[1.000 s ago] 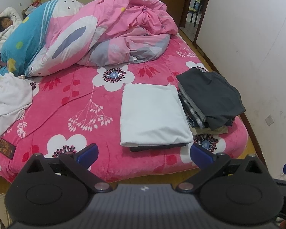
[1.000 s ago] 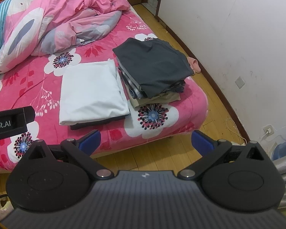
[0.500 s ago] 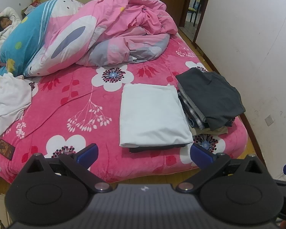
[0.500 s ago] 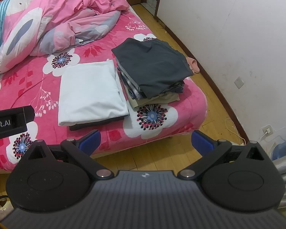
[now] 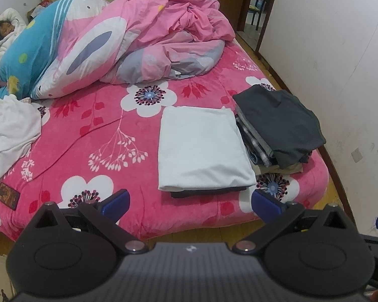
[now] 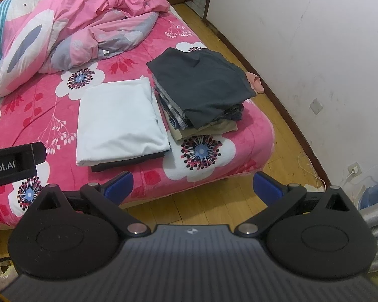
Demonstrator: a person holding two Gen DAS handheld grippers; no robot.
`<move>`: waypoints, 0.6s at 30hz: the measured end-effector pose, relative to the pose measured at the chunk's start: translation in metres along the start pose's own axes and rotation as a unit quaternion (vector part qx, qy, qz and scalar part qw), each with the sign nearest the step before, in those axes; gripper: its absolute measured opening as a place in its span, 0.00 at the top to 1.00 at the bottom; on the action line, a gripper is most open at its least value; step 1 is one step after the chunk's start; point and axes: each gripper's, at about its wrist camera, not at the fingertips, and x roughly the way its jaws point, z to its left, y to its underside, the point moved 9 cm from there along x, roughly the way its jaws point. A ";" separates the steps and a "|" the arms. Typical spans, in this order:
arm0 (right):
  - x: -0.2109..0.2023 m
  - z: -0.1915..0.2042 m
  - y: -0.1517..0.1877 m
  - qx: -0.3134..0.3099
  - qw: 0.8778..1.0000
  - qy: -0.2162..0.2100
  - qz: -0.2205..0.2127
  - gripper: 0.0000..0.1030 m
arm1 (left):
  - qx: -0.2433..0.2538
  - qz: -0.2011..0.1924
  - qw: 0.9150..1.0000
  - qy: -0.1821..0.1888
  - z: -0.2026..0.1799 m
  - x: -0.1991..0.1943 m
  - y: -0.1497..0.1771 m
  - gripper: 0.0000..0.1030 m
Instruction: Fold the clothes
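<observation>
Folded white garment [image 5: 201, 148]: lies flat on the bed [image 5: 93, 136] near its foot edge, at about 12 o'clock from the left claw, on top of a dark folded piece [image 5: 209, 191] whose edge peeks out beneath it.
Dark stack [image 5: 279, 123]: sits just beside the white garment at about 1 o'clock in the left view, a grey piece on top, checked and tan layers under it, close to the bed corner.
Unfolded white cloth [image 5: 10, 136]: crumpled at about 10 o'clock in the left view, well apart from the folded piles; in my judgement the next piece to fold.
Left claw [image 5: 190, 202]: jaws spread wide, holding nothing, hovering off the foot of the bed.
Right claw [image 6: 192, 185]: jaws also wide and empty, over the wooden floor [image 6: 201, 201] by the bed corner.
Risk, stack: the dark stack overhangs unevenly near the corner; a brush from the right claw could tip layers to the floor.
Risk, pick-up: a pinch on the crumpled cloth may gather several layers, so it lifts bunched and will not spread flat.
Risk, space: the duvet [image 5: 138, 40] fills the far half of the bed, and a person [image 5: 2, 32] lies at about 10 o'clock beyond it; a wide spread could drag the cloth across the finished piles.
</observation>
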 end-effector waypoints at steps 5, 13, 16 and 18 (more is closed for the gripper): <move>0.000 -0.007 0.004 0.006 1.000 0.004 0.003 0.01 | 0.007 0.002 1.000 0.004 -0.007 0.001 0.003 0.00; -0.001 -0.019 0.009 0.015 1.000 0.013 0.007 0.01 | 0.014 0.008 1.000 0.011 -0.020 0.003 0.007 0.00; 0.000 -0.024 0.011 0.018 1.000 0.017 0.009 0.01 | 0.018 0.010 1.000 0.015 -0.025 0.005 0.009 0.00; 0.000 -0.028 0.012 0.020 1.000 0.019 0.011 0.01 | 0.021 0.012 1.000 0.017 -0.029 0.005 0.010 0.00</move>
